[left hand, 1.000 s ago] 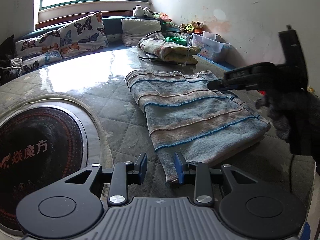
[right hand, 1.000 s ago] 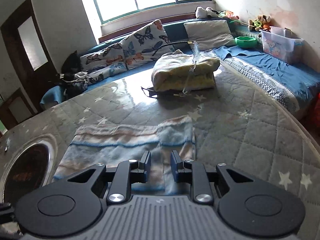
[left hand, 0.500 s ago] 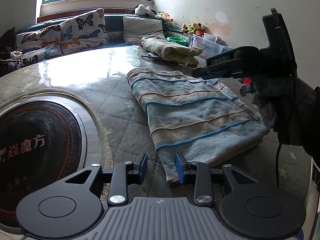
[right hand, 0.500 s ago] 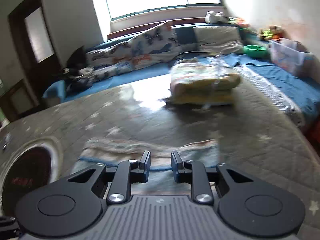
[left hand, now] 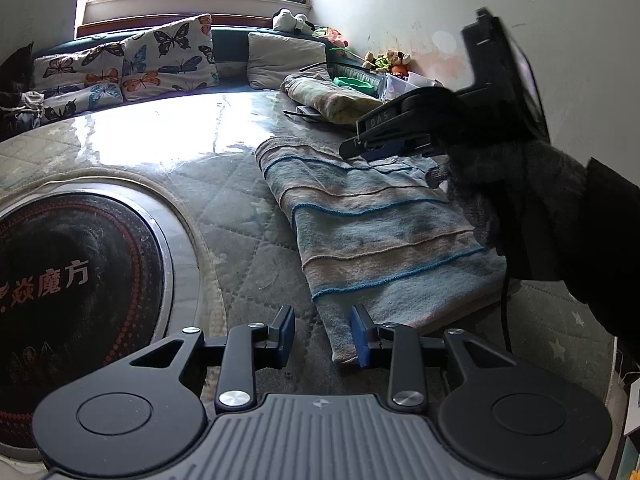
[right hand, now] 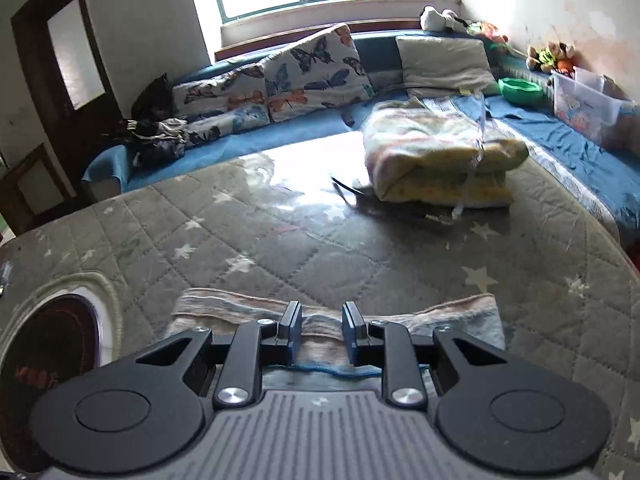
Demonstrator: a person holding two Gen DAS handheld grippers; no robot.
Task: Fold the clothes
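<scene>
1. On the quilted bed (left hand: 240, 200), a grey mattress cover stitched in diamonds and printed with pale stars, lies the striped towel (left hand: 380, 236), folded flat into a long rectangle of soft, napped cloth with blue and beige bands.
2. Left tongs (left hand: 322, 336): angled down toward the towel's near corner, blue-padded tips apart with nothing between them; whether the right tip touches the cloth cannot be told.
3. Right tongs (right hand: 321, 336): held in a gloved hand (left hand: 516, 196) with a dark sleeve, tilted down over the towel's far end; tips apart and empty, the towel (right hand: 320, 320) showing beneath the gap.
4. Beyond the towel sits a folded blanket (right hand: 440, 160), thick and pastel.
5. Left of the towel, a round black disc (left hand: 72, 280) with red characters, ringed in metal, sits in the bed.
</scene>
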